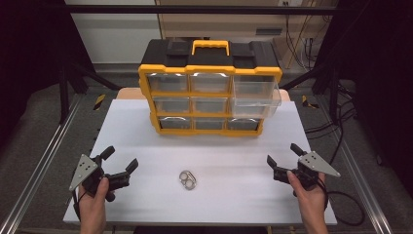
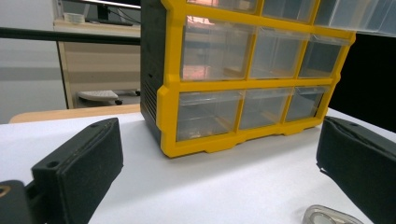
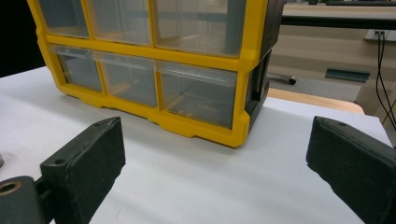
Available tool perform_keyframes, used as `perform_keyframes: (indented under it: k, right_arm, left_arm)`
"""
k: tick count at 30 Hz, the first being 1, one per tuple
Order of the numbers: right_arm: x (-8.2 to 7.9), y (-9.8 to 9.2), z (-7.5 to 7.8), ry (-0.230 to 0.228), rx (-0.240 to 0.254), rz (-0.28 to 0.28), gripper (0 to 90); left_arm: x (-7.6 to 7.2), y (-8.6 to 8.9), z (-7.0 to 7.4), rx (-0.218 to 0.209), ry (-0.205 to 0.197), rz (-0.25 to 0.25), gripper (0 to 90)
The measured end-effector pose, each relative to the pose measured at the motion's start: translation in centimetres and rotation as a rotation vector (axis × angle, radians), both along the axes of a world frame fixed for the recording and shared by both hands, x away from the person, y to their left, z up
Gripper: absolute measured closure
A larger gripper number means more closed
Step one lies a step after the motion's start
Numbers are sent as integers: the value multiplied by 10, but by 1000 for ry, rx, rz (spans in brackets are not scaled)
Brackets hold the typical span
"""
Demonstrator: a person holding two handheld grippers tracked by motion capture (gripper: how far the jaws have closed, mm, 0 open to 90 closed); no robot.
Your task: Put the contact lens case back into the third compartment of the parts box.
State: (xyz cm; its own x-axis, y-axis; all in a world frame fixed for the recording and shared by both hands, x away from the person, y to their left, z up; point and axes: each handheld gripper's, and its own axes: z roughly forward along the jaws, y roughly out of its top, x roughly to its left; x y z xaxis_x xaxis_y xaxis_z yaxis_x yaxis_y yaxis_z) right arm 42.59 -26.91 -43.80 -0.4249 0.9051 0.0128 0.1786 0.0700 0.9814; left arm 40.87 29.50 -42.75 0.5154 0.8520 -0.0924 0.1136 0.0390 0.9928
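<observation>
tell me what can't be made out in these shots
- Metal piece on the table: too small in the high view to identify; the bottom edge of the left gripper view cuts it off.
- Drawer organizer: its clear drawers are glared in the high view, so their contents cannot be read.
- Pulled-out top right drawer: its inside is too small to judge.

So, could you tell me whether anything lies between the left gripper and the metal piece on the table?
Nothing visible does. The left gripper stands open at the table's near left, and the metal piece lies to its right on bare white surface. The drawer cabinet stands farther back, clear of that path.
</observation>
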Motion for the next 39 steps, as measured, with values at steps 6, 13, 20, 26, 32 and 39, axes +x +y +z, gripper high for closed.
perform_keyframes:
  k: [6,13,20,26,32,39]
  right_arm:
    - [0,-3,-1,4,3,-17,46]
    - [2,-5,-2,27,21,-46,40]
    - [3,3,-2,70,19,-69,57]
    - [5,15,-1,107,9,-51,64]
    - [3,49,1,179,-43,48,66]
    - [3,73,0,271,-125,126,65]
  left_arm:
    - [2,-3,-1,-1,5,-4,4]
    - [2,-3,-4,-4,20,-2,5]
    - [2,-1,-5,-21,13,12,5]
    - [2,-1,-5,-19,10,21,5]
    - [2,-1,-6,-18,12,22,5]
    - [3,-3,-5,-5,11,19,5]
